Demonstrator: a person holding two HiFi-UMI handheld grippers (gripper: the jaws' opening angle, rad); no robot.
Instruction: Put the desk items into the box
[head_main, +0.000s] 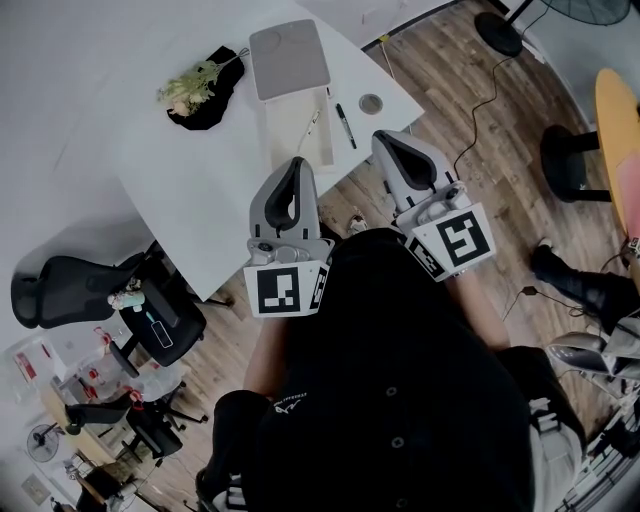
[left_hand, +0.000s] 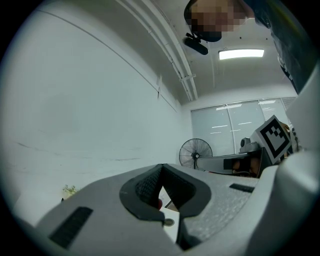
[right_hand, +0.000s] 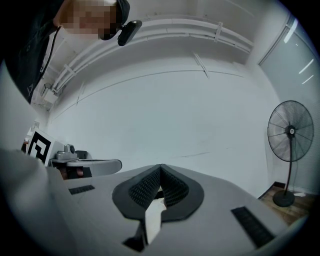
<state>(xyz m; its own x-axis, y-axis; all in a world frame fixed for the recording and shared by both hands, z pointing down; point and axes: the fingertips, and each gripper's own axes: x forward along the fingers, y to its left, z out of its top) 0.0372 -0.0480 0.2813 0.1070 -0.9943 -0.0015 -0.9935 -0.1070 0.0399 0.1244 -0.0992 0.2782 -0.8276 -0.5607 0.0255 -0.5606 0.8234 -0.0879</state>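
Observation:
On the white table (head_main: 150, 150) lies a shallow cream box (head_main: 290, 140) with a pen (head_main: 312, 124) in it. A flat grey lid (head_main: 290, 58) sits at the box's far end. To its right lie a black marker (head_main: 345, 125) and a small round tin (head_main: 371, 102). A dried sprig on black cloth (head_main: 200, 85) lies to the left. My left gripper (head_main: 298, 163) is shut and empty just short of the box's near end. My right gripper (head_main: 385, 138), also shut and empty, hovers by the table's corner. Both point upward and outward: left gripper (left_hand: 161, 168), right gripper (right_hand: 160, 168).
Black office chairs (head_main: 60, 285) stand left of the table on the wood floor. A fan base (head_main: 497, 30) and a cable (head_main: 480, 110) lie to the right, near an orange tabletop (head_main: 620, 140) and a person's shoe (head_main: 560, 272). A standing fan (right_hand: 291, 132) shows against the wall.

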